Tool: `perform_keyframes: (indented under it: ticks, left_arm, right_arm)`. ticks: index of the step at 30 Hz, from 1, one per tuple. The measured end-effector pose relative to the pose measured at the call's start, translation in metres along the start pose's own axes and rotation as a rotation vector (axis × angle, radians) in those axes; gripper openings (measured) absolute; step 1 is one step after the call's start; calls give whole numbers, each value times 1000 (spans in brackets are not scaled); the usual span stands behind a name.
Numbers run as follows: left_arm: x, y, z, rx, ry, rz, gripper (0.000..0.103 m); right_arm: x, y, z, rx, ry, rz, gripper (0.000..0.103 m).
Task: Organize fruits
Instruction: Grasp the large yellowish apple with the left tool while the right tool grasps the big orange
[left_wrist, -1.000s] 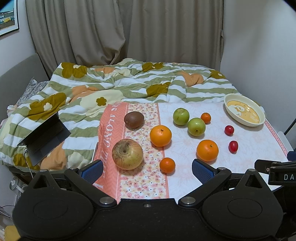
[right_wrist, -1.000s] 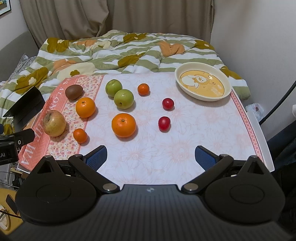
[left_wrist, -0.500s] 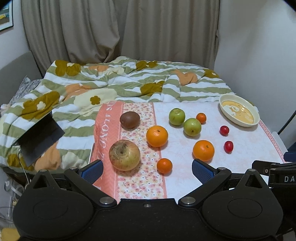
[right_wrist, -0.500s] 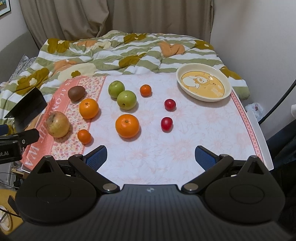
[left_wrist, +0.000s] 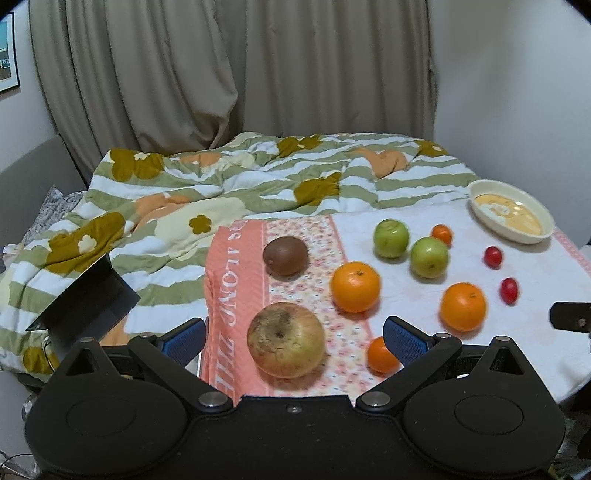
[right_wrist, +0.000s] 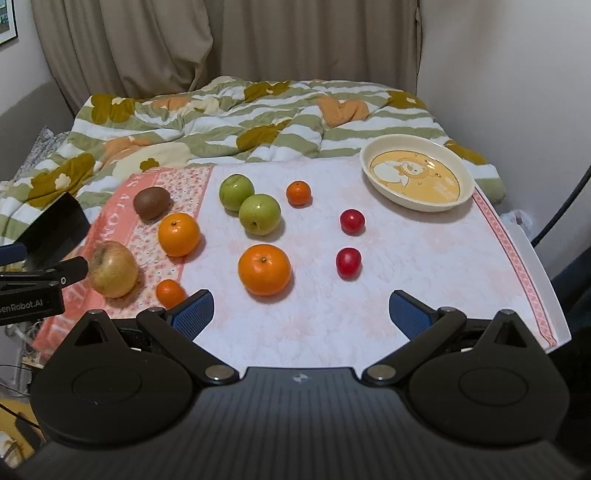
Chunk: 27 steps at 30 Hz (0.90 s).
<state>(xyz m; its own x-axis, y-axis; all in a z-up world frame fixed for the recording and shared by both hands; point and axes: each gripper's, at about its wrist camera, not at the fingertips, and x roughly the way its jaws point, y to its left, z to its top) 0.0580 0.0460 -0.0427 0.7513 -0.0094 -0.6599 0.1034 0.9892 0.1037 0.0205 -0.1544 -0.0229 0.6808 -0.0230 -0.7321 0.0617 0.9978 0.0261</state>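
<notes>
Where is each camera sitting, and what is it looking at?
Left wrist: on the left gripper, low at the table's near-left edge, facing the yellowish apple and kiwi; its blue-padded open fingers show.
Right wrist: on the right gripper, further right, facing the big orange and bowl; its own open fingers show, and the left gripper at left.
Shared: same fruits, bowl, striped blanket.

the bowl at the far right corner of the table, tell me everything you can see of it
The bowl is shallow, wide and oval, cream-coloured and glossy, ceramic or melamine by its look. Its inside floor is yellow-orange with a cartoon bear-like figure printed on it. It sits upright and empty on the pale floral tablecloth, near the far right corner, just in front of the striped blanket. No fruit touches it; the nearest is a small red fruit lying apart from it.
</notes>
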Motion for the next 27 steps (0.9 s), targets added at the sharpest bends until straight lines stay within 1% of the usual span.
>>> perform_keyframes:
  ticks: [5,7,10,13,14,16,18,21,27]
  left_arm:
    - [29,6,-9,-22,16,13,103]
    - [38,5,-12,-16,13,21,103]
    - [54,3,-16,-11,29,40,102]
    - [66,5,-18,-27,43,35,101]
    - [70,5,-18,-33,51,31,100]
    - [78,7,-19,-48,70,18,90]
    - [84,8,-19,-63,86,8,89]
    - [89,8,-20,-80,103,-10,79]
    - [96,10,-19,-104,122,-15,79]
  right_arm:
    - [33,3,-3,-12,1,18,103]
    - [45,4,-5,-15,-2,8,103]
    - [65,7,-7,-34,4,1,103]
    - [81,10,-8,-46,11,16,103]
    - [86,11,-9,-49,14,21,103]
    - [95,13,-10,-54,23,33,103]
    - [102,14,-10,-60,27,48,103]
    - [111,17,-9,-75,32,56,103]
    - [126,23,-4,-87,44,83,103]
